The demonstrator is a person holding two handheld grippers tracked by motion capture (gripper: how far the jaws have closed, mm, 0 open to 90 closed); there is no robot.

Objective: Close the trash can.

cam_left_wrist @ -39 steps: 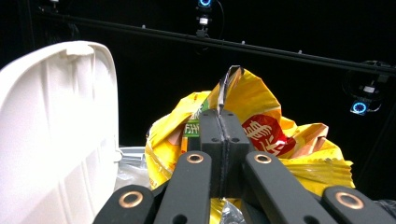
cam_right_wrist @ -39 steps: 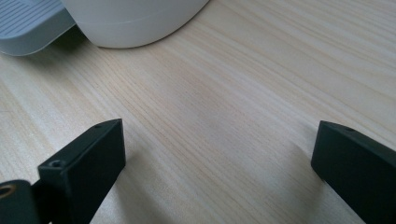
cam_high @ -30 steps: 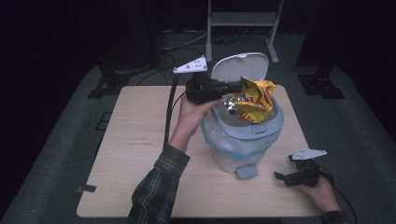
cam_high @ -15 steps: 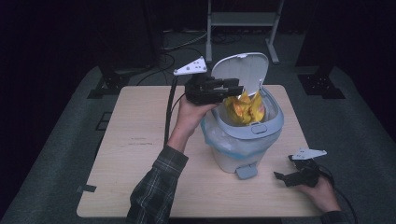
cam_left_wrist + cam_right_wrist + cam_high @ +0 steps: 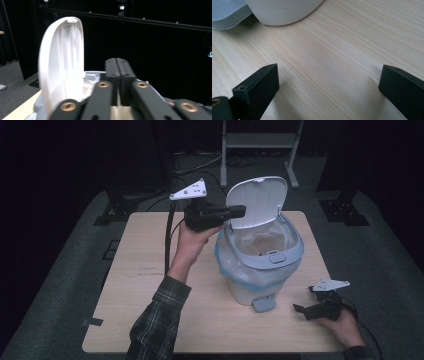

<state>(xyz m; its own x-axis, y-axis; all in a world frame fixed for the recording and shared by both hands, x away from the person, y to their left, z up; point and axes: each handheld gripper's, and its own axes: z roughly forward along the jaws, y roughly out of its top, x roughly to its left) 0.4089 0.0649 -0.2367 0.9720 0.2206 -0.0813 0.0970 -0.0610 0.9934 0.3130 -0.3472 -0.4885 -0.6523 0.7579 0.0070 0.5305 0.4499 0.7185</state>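
Observation:
A white pedal bin (image 5: 252,285) with a clear liner and a grey-blue ring stands right of the table's middle, its lid (image 5: 257,202) raised upright. My left gripper (image 5: 242,211) is held level by the bin's left rim, tips touching or just short of the lid's edge. Its jaws have just closed on nothing. In the left gripper view the shut left gripper (image 5: 116,67) points past the lid (image 5: 62,62). My right gripper (image 5: 304,306) rests open on the table at the front right. The right gripper (image 5: 329,82) faces the bin's base (image 5: 284,10) and pedal (image 5: 227,12).
The light wooden table (image 5: 145,270) has bare surface left of the bin and in front of it. The bin's pedal (image 5: 263,303) sticks out toward the front edge. A metal stand (image 5: 260,140) and cables lie on the dark floor behind.
The yellow snack bag that hung from my left gripper over the bin has dropped inside and left the jaws. That gripper has drawn back to the left. The right hand stayed put.

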